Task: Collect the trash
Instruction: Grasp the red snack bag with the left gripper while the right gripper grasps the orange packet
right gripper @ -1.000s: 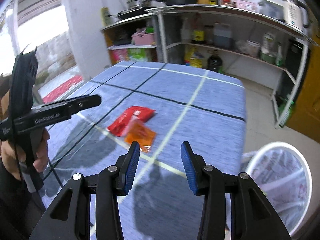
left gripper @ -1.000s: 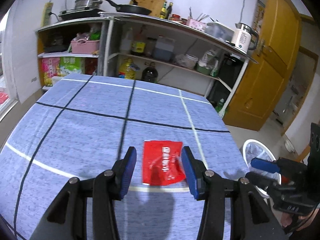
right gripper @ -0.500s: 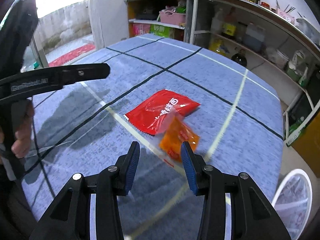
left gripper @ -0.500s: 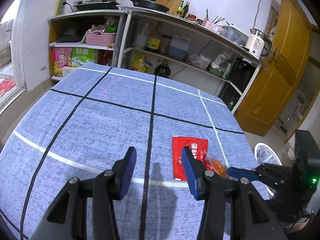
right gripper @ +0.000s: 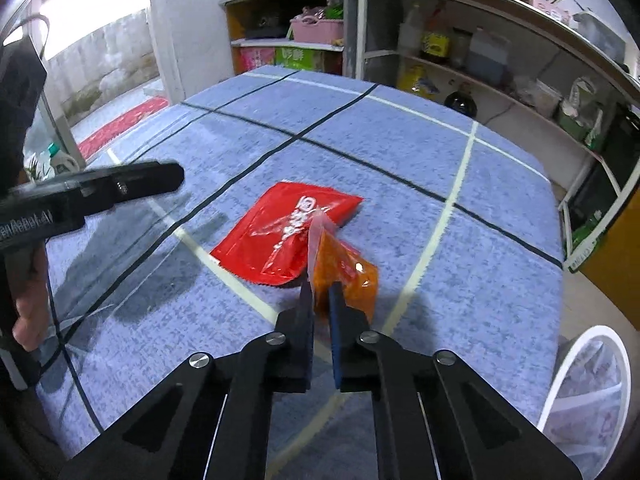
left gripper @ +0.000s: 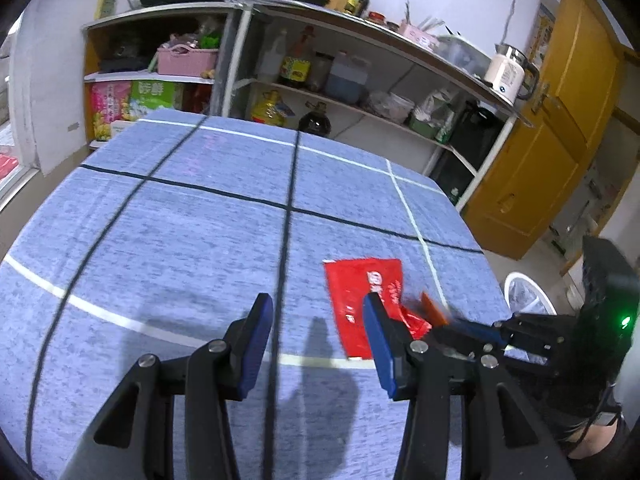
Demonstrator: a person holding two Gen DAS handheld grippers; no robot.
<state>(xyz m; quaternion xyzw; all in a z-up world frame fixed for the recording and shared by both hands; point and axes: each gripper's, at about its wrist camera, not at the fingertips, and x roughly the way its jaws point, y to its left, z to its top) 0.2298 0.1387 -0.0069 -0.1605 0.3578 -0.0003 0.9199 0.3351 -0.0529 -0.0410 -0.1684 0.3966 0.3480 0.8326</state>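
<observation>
A red wrapper (right gripper: 288, 232) lies flat on the blue checked tablecloth (right gripper: 400, 148); it also shows in the left wrist view (left gripper: 360, 292). An orange sauce packet (right gripper: 348, 276) overlaps its near corner and stands tilted up. My right gripper (right gripper: 320, 300) is shut on the orange packet's lower edge; in the left wrist view the packet (left gripper: 434, 312) shows at that gripper's tips. My left gripper (left gripper: 316, 340) is open and empty above the cloth, left of the red wrapper.
A white-rimmed bin lined with a bag (right gripper: 588, 392) stands on the floor off the table's right edge (left gripper: 524, 292). Kitchen shelves (left gripper: 360, 92) with bottles and a pink basket stand beyond the far edge. A yellow door (left gripper: 560, 132) is at right.
My right gripper moved forward to the orange packet and closed on it, tilting it up. My left gripper shifted left, away from the red wrapper, and stays open.
</observation>
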